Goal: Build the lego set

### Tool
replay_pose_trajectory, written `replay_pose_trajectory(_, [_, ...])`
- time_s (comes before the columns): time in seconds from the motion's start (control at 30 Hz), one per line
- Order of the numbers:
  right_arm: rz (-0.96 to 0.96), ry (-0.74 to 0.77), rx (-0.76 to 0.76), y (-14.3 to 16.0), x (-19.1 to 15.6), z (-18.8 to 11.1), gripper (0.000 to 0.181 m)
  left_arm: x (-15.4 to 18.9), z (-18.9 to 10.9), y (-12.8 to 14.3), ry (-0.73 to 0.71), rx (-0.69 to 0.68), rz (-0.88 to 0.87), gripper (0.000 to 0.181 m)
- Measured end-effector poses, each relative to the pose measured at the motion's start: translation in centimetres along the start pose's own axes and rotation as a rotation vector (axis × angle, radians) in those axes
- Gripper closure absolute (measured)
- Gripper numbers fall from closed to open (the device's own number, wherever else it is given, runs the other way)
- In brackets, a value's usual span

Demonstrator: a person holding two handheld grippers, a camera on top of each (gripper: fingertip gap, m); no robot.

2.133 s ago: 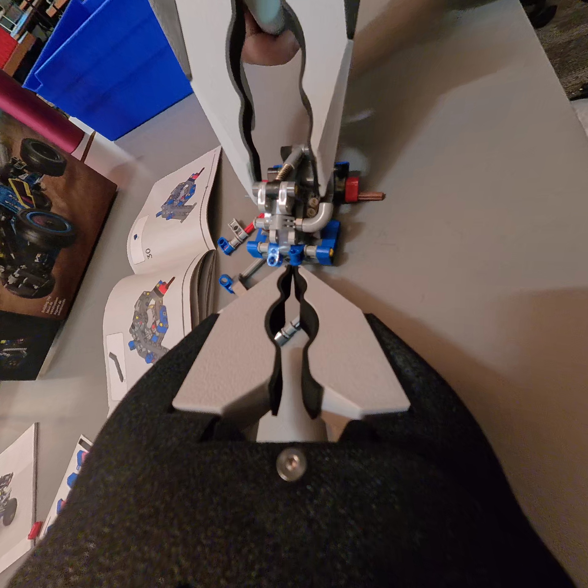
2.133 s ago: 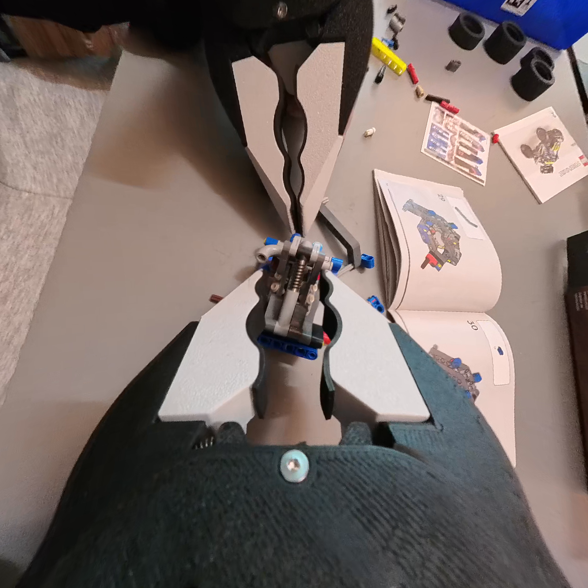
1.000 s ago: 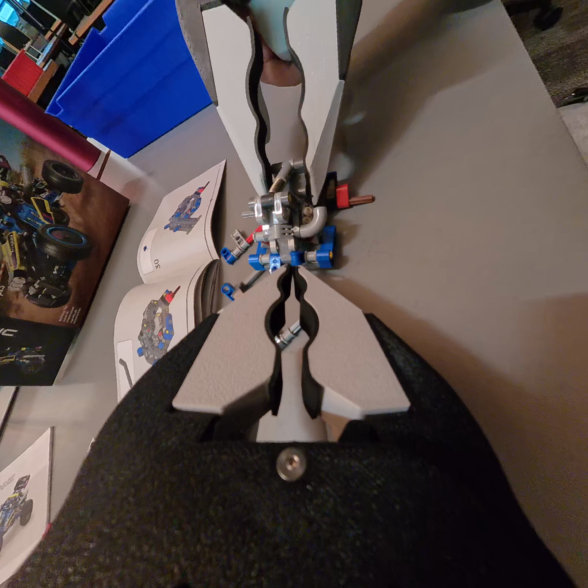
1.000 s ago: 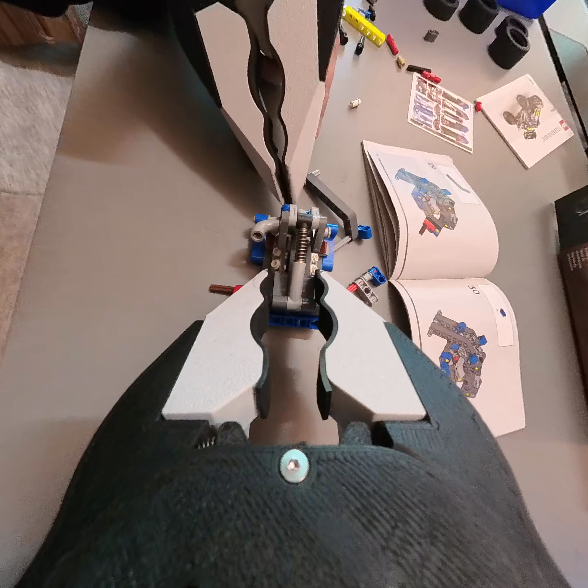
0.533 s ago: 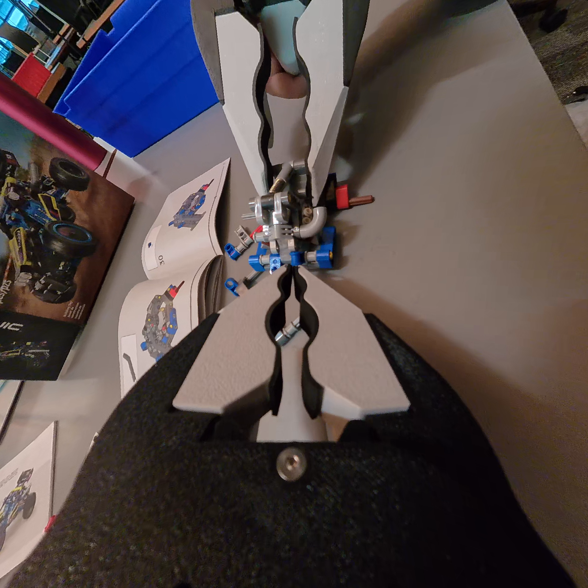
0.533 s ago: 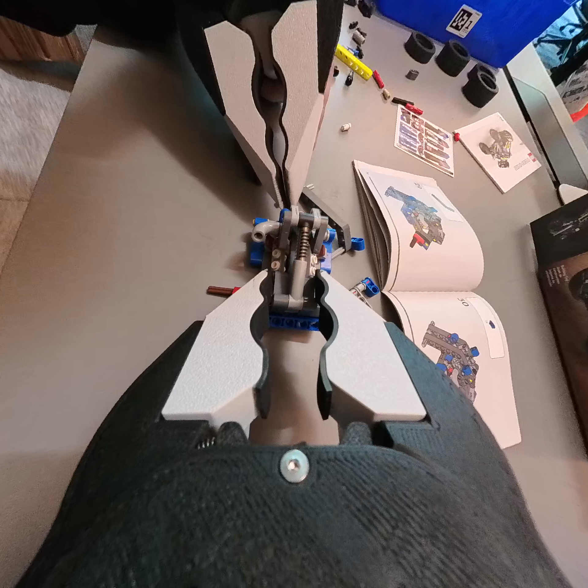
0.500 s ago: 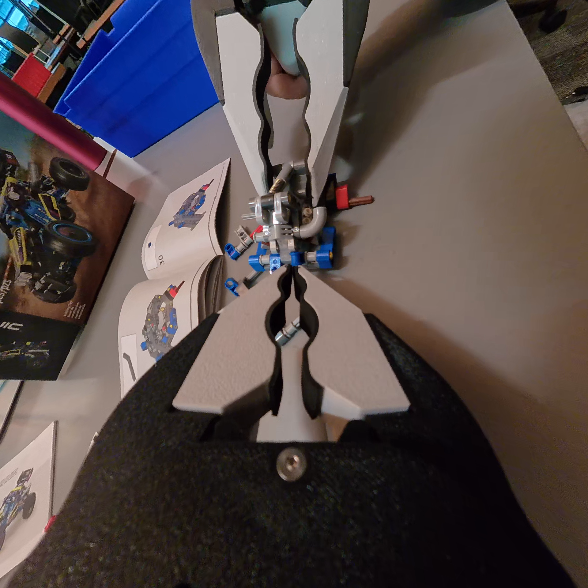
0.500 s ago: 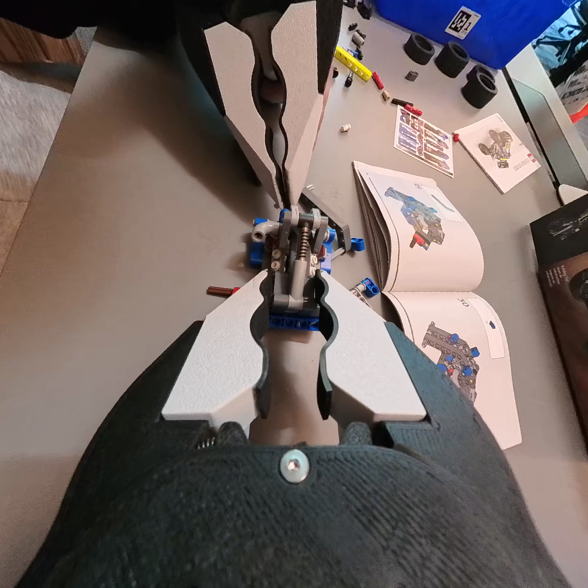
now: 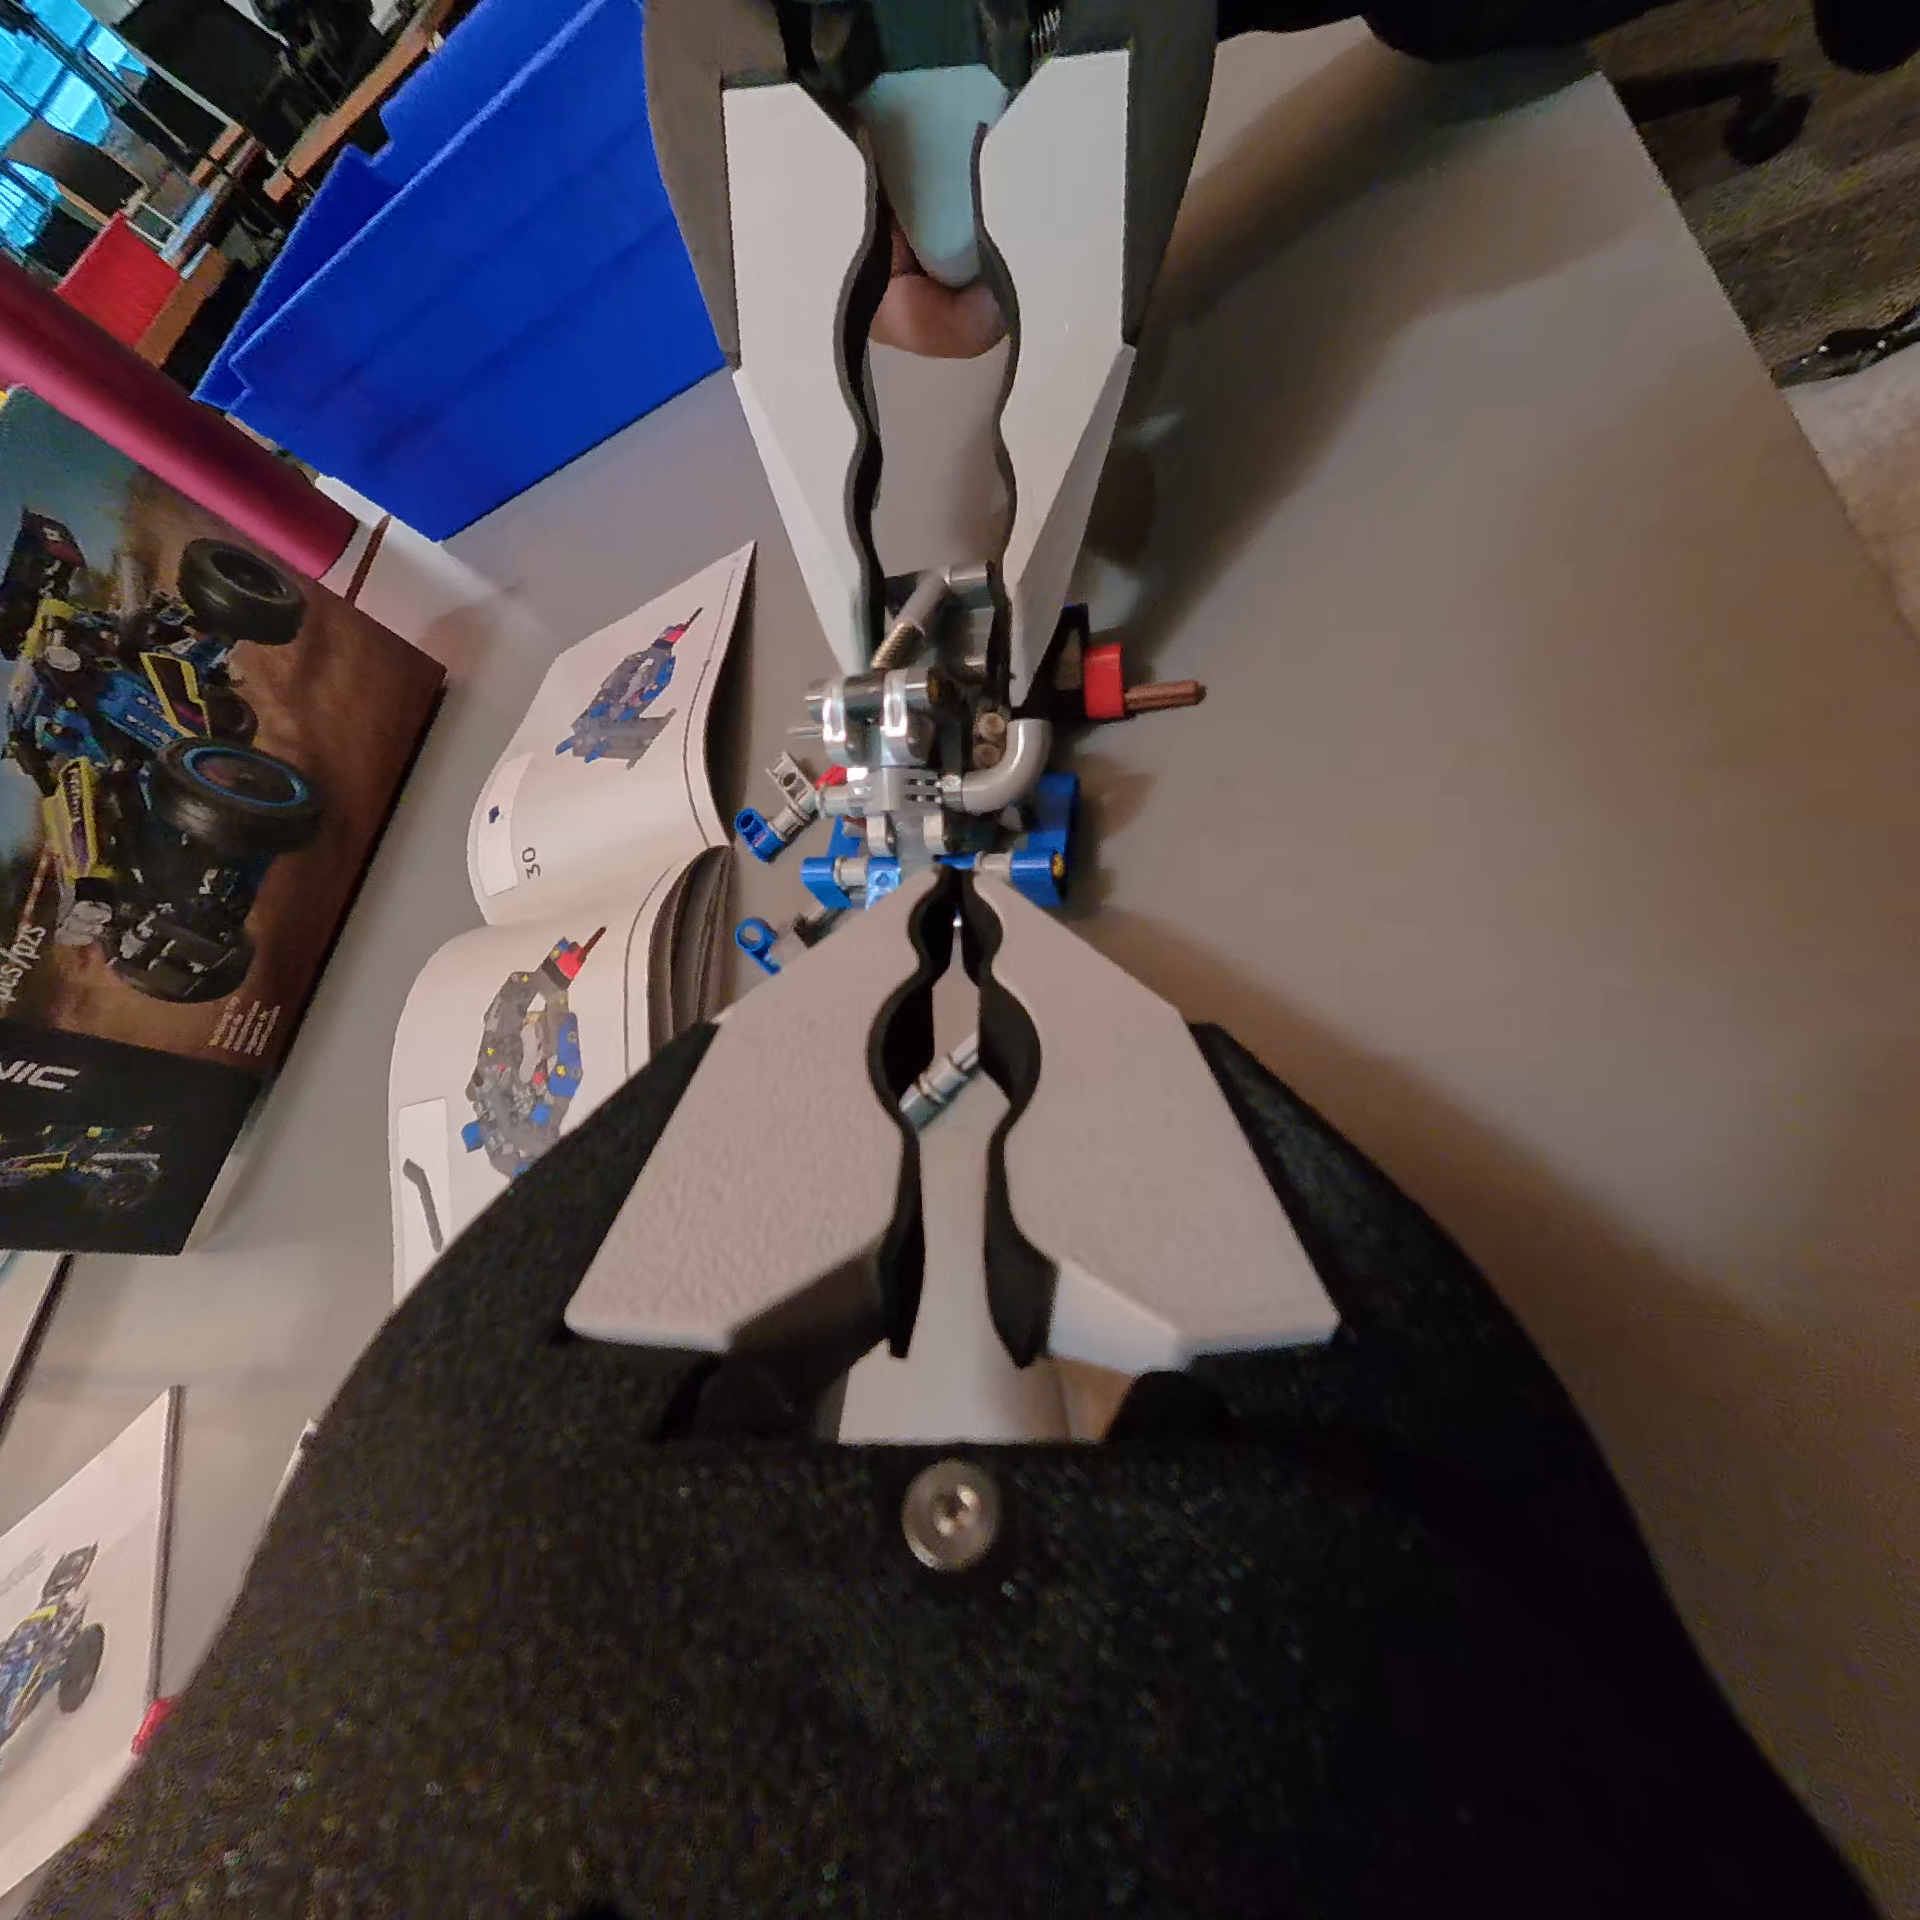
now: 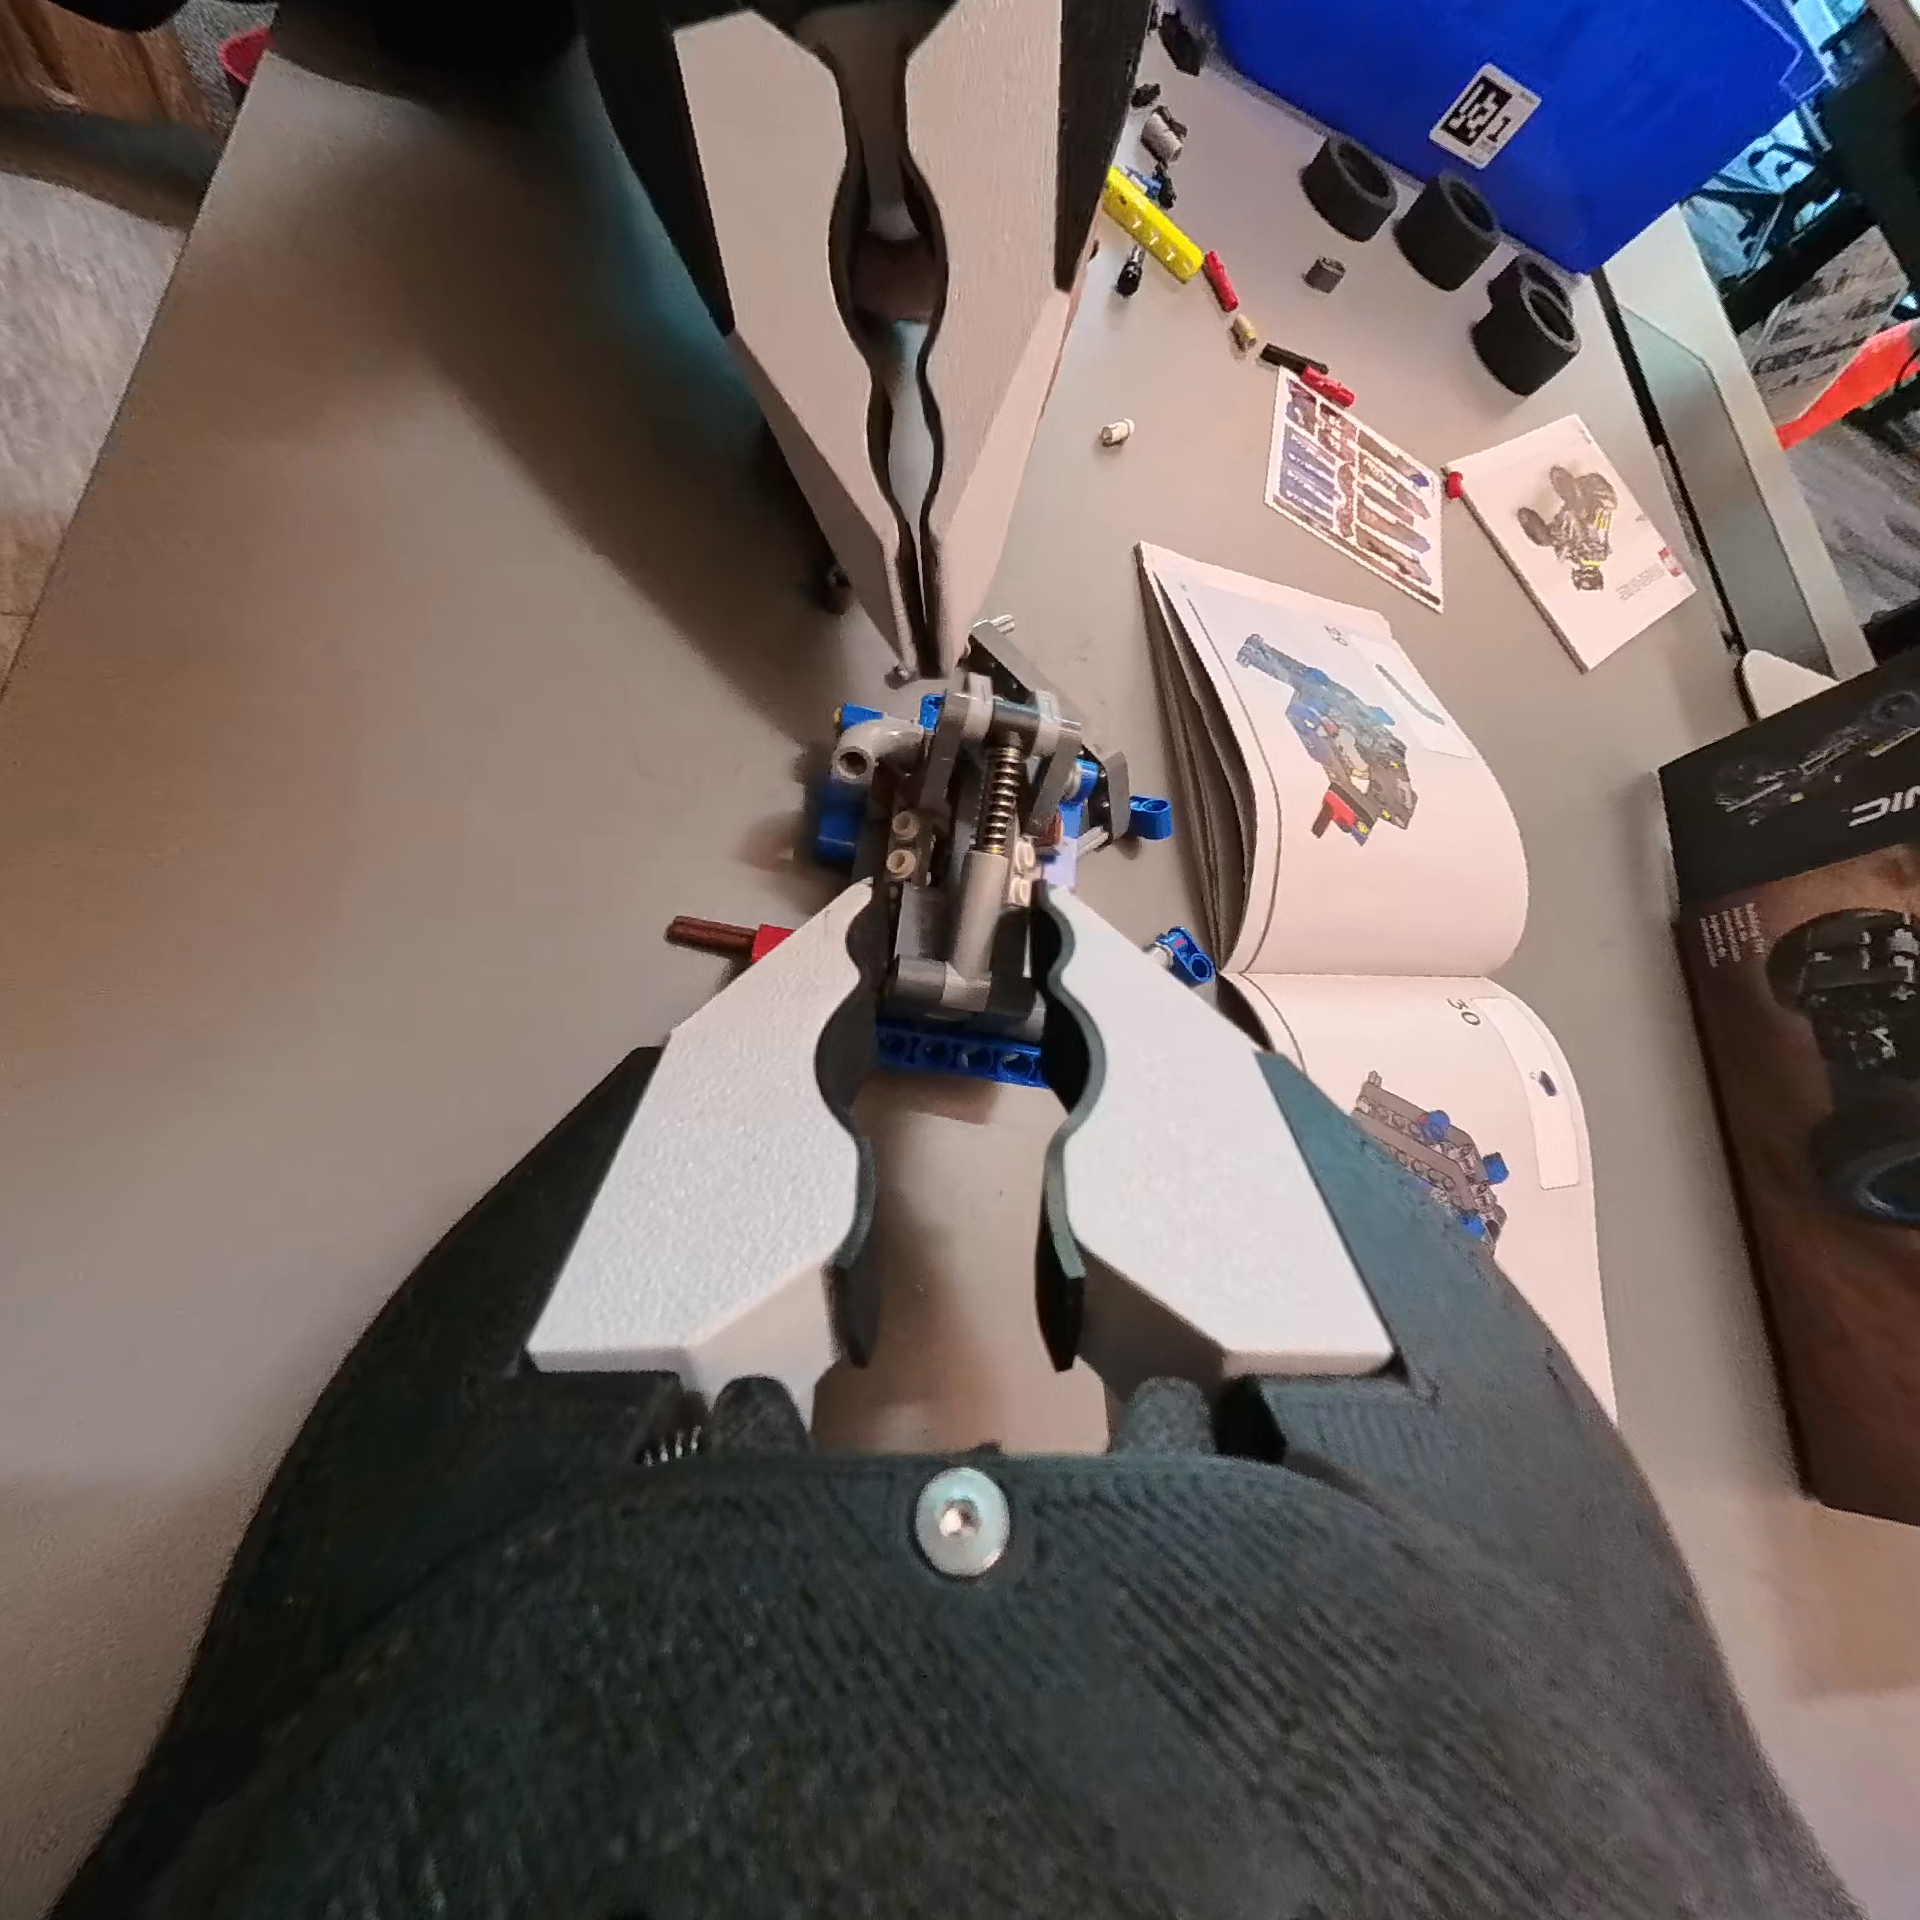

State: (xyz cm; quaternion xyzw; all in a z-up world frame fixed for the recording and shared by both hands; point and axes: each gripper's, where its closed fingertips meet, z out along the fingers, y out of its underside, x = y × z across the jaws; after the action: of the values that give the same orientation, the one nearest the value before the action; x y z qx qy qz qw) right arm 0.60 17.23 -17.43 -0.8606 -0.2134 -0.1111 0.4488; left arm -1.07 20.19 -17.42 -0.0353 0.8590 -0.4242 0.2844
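The grey, black and blue lego assembly (image 9: 914, 769) with a spring shock stands on the grey table (image 9: 1455, 831). My right gripper (image 10: 951, 914) is shut on its dark frame (image 10: 966, 862), one finger on each side; it shows from the front in the left wrist view (image 9: 940, 655). My left gripper (image 9: 951, 883) is shut, tips against the assembly's opposite end between two blue connectors; it also shows in the right wrist view (image 10: 914, 649). I cannot tell whether it pinches a small part. A dark grey bent beam (image 10: 1101, 774) lies beside its tips.
A red bush on a brown axle (image 9: 1127, 691) lies by the assembly. An open instruction booklet (image 10: 1351, 831), the set's box (image 10: 1818, 1039), a sticker sheet (image 10: 1356, 499), black tyres (image 10: 1444, 218), a yellow beam (image 10: 1153, 223) and blue bins (image 9: 468, 312) sit on the booklet side. My hands' fingertips stand some 4 cm from each other. The yellow beam (image 10: 1153, 223) sits 25 cm or so from the ends of my left fingers.
Both grippers have stayed on the assembly. The right wrist view has tilted up and shows more of the far table. The assembly has turned slightly in the right gripper.
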Motion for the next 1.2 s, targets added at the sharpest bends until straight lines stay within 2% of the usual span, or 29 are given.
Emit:
replay_pose_trajectory(0.3, [-0.009,-0.009,-0.007,0.0,-0.1,-0.2,0.155,0.0,0.0,0.0,-0.002,-0.001,0.005,0.181])
replay_pose_trajectory(0.37, [0.013,-0.014,0.052,-1.0,0.2,-1.1,0.152,-0.1,-0.1,-0.2,-0.006,0.004,0.006,0.181])
replay_pose_trajectory(0.47, [0.124,0.134,0.175,-2.6,3.9,-3.5,0.153,-0.4,-0.3,-0.6,-0.018,0.028,-0.002,0.181])
replay_pose_trajectory(0.53, [0.167,0.257,0.127,-1.4,6.9,-3.9,0.15,-0.6,-0.5,-0.8,-0.025,0.044,-0.012,0.181])
replay_pose_trajectory(0.6, [0.155,0.314,0.001,0.7,8.6,-3.2,0.148,-0.8,-0.6,-0.7,-0.036,0.044,-0.012,0.181])
replay_pose_trajectory(0.67, [0.139,0.305,-0.057,1.6,9.3,-2.2,0.147,-1.1,-0.8,-0.5,-0.049,0.03,-0.006,0.181])
replay_pose_trajectory(0.8, [0.168,0.201,-0.075,1.4,8.5,0.2,0.158,-1.8,-1.4,-0.5,-0.077,0.036,-0.015,0.181])
replay_pose_trajectory(0.9, [0.15,0.181,-0.095,1.7,7.5,0.4,0.167,-1.9,-1.4,-0.4,-0.087,0.041,-0.016,0.181])
replay_pose_trajectory(1.07, [0.165,0.183,-0.055,1.5,7.6,0.3,0.17,-1.9,-1.2,-0.1,-0.088,0.031,-0.013,0.181])
replay_pose_trajectory(1.2, [0.144,0.229,-0.045,1.4,8.6,0.9,0.162,-2.3,-1.3,0.1,-0.105,0.032,-0.027,0.181])
